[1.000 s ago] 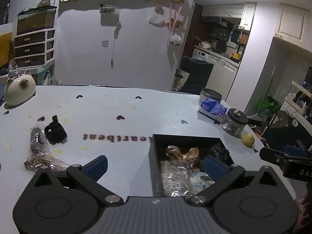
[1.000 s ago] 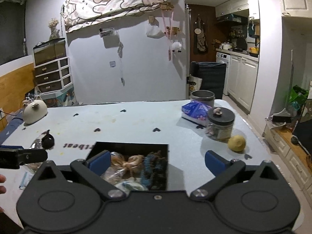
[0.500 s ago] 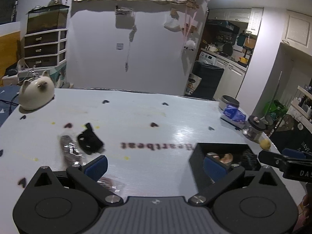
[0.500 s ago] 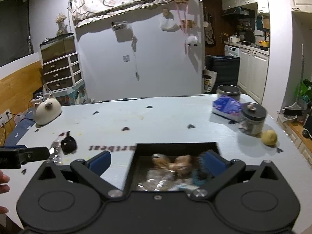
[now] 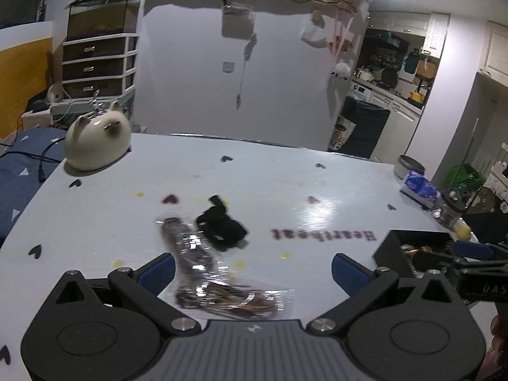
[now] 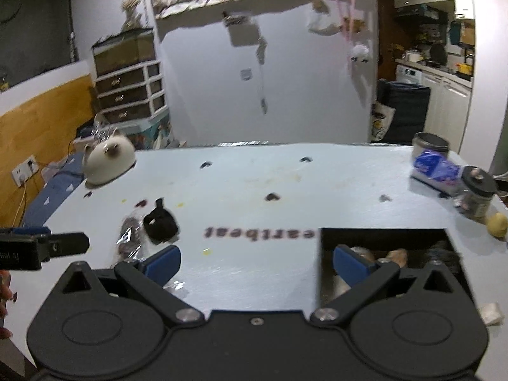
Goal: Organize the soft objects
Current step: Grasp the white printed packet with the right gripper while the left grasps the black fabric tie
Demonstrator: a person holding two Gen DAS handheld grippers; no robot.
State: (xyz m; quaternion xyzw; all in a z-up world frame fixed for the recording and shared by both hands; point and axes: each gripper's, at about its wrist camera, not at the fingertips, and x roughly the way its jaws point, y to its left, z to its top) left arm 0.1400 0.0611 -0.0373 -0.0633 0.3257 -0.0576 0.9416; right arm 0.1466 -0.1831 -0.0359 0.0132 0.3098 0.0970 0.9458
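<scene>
White tabletop [image 5: 285, 190] fills both views. Black box [image 6: 384, 238] near my right front edge, soft items inside. My left gripper [image 5: 252, 270] wide open, empty, nearer than right. Crinkly plastic packet [image 5: 190, 247] lies between its fingers, long axis running away from me; black soft piece [image 5: 222, 227] touching packet's right side. Right gripper [image 6: 255, 265] wide open, empty.

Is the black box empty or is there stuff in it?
Not empty. The black box is open on top, and the right wrist view shows tan and dark soft things lying inside, partly hidden behind the open right gripper.

black scrunchie [image 5: 221, 226], white heart-patterned table [image 5: 270, 184]
</scene>
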